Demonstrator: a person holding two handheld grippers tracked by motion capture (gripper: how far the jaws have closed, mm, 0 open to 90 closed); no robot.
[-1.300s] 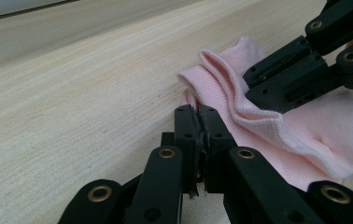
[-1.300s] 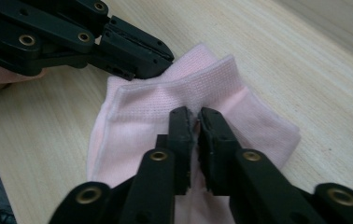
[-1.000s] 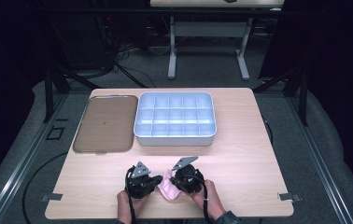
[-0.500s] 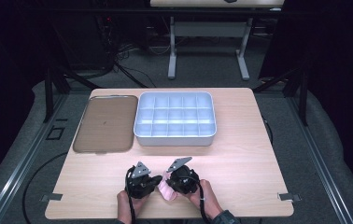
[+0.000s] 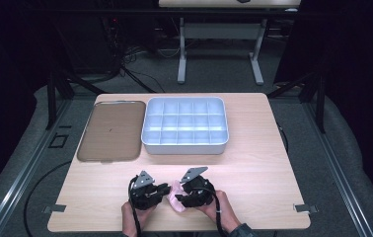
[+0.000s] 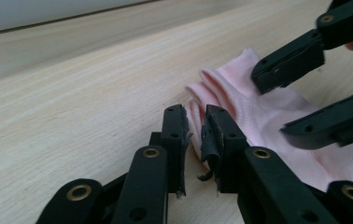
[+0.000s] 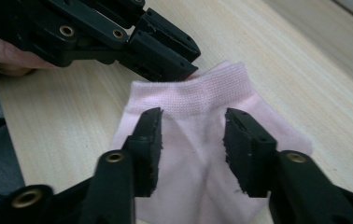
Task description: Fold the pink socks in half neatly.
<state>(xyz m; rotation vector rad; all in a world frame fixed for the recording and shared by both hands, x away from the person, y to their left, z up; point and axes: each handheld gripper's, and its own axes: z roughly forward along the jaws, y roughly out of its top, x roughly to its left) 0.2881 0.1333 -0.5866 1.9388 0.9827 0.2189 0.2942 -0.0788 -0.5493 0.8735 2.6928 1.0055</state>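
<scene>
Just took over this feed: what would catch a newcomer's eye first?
The pink sock lies on the table's near edge between the two tools. The right tool stands open over it, jaws just opening; the left tool, also just opening, is at its cuff. Behind sit a white compartment tray and a brown lid.

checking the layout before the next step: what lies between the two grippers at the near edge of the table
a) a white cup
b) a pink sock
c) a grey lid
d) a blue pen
b: a pink sock lies flat on the wooden table between the left gripper and the right gripper, its ribbed cuff plain in the right gripper view.
</scene>
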